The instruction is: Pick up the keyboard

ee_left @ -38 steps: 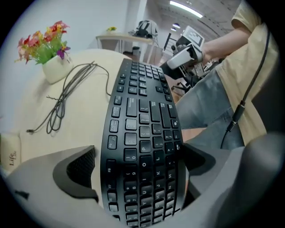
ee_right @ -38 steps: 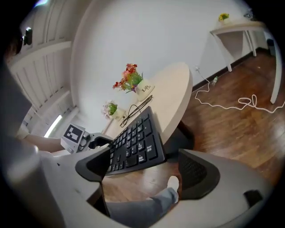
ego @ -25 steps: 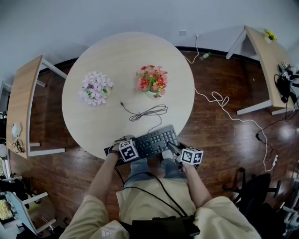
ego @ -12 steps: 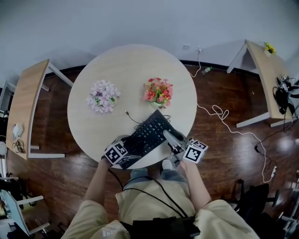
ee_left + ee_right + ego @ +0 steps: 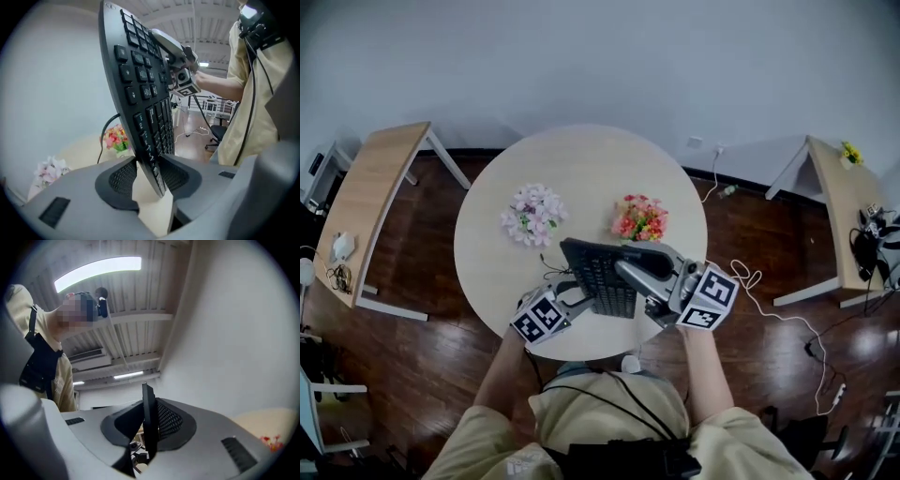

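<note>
While the flat black plastic keyboard [image 5: 598, 274] is held tilted above the near edge of the round pale wooden table [image 5: 581, 169], clamped by the left tongs [image 5: 149, 177], whose jaws have just been closing, and by the right tongs [image 5: 149, 427], the lift is judged done and only steady holding is called for.

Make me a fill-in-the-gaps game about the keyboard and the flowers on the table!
1. The left gripper and the right gripper are both shut on the black ____.
2. The wooden table has a top that is ____ in shape.
3. The pink flowers and the red flowers make ____ bunches standing on the table.

Missing words: keyboard; round; two.
</note>
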`<state>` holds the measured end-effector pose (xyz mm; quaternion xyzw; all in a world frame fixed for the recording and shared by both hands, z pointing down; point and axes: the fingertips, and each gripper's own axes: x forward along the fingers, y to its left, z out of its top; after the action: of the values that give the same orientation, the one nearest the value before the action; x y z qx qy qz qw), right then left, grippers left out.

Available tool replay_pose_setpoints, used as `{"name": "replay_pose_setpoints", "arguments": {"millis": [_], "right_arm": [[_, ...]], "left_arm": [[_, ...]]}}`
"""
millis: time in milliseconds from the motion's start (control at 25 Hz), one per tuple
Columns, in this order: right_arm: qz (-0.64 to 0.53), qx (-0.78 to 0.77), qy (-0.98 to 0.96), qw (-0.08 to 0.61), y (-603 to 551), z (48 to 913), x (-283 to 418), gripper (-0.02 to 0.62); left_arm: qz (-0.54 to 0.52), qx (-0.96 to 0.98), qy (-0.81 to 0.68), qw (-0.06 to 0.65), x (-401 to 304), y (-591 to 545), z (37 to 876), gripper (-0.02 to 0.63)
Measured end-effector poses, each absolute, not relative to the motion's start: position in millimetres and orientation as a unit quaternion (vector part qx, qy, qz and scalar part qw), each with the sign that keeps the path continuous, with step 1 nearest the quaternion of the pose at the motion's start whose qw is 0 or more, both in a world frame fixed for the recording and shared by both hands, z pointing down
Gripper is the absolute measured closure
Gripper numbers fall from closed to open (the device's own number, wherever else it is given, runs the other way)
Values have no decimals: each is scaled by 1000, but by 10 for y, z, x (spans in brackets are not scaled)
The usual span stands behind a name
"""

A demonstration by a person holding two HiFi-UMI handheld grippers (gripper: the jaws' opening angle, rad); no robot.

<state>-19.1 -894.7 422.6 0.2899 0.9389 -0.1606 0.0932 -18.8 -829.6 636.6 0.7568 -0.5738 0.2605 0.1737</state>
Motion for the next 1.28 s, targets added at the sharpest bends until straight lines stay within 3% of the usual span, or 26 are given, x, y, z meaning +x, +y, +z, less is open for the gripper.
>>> {"name": "replay_pose_setpoints", "arguments": {"millis": [320,560,800,1280], "right_arm": [[-120,361,906,184,-9023,3426,-168,503],[-117,363,898,217,-8944,3299,-266,505],[-109,374,902,185,-8834,3421,-394,505],[-86,377,903,187,-8879,3397,-357,505]], "left_arm": [[144,743,-647,92,-521,-8280,5512,480],[145,742,-650,79,-562,-8311,5468,480],[150,742,-646,97,-485,-8339,5646,480],[139,749,-641,98,-478,-8472,5646,482]]}}
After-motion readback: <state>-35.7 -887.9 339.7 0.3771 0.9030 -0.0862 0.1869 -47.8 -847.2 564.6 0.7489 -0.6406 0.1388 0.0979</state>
